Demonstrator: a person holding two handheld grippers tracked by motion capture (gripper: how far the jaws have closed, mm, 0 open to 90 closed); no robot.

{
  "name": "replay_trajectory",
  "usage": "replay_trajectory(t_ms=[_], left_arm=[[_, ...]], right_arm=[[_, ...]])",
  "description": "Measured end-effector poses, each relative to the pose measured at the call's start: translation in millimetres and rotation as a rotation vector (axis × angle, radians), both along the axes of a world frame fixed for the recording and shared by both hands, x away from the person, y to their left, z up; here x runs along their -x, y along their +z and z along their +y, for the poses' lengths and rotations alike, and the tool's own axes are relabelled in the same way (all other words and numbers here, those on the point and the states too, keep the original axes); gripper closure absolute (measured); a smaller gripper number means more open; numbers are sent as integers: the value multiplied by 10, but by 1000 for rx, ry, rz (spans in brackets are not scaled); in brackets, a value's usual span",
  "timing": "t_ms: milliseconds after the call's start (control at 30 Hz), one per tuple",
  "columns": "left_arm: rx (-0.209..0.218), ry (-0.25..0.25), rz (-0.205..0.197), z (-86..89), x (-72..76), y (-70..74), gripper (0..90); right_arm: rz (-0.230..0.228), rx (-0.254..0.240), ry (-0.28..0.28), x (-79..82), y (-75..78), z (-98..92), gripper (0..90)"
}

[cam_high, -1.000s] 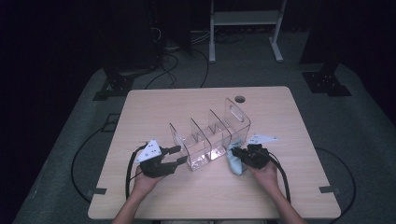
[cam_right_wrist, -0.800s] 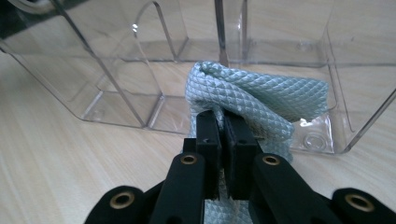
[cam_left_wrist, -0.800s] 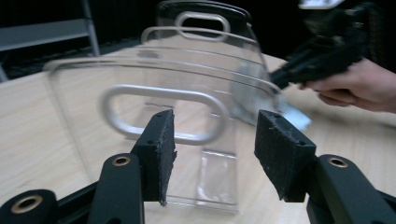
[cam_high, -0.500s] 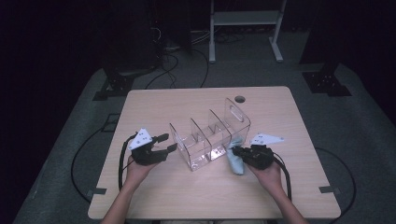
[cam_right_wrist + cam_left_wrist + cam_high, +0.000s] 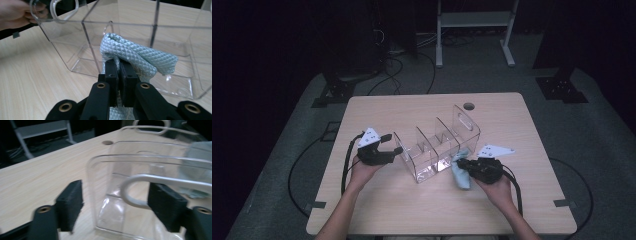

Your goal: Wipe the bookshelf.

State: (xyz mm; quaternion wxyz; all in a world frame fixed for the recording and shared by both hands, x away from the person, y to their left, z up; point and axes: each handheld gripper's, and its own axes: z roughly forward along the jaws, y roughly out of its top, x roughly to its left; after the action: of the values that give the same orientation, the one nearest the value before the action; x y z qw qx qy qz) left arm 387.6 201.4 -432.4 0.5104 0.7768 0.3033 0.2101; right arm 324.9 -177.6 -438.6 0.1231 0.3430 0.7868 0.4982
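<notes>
Dark room, pale wooden table [image 5: 377,215]: from above, a clear divided organizer [image 5: 437,147] sits mid-table. Left gripper [image 5: 115,205], jaws just opening, straddles its end wall without pressing. Right gripper [image 5: 119,71] pinches a blue cloth [image 5: 140,58] against the side; wiping seems next.

My cloth [image 5: 140,58] is pale blue-green with a quilted diamond weave. The organiser [image 5: 437,147] is clear plastic, see-through all over. My tongs are black, each topped with a light grey plate [image 5: 495,150]. The table [image 5: 402,112] is pale wood grain.
</notes>
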Motion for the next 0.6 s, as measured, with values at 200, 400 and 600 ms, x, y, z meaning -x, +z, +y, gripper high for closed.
replay_trajectory(t_ms=[200, 400, 600], left_arm=[[14, -12, 32, -59, -93, -34, 368], [38, 10, 49, -57, -71, -46, 465], [55, 18, 43, -62, 89, -62, 466]], right_arm=[[-20, 0, 49, 44, 63, 149, 856], [-55, 11, 94, 85, 178, 314, 856], [-61, 15, 115, 113, 193, 373, 855]])
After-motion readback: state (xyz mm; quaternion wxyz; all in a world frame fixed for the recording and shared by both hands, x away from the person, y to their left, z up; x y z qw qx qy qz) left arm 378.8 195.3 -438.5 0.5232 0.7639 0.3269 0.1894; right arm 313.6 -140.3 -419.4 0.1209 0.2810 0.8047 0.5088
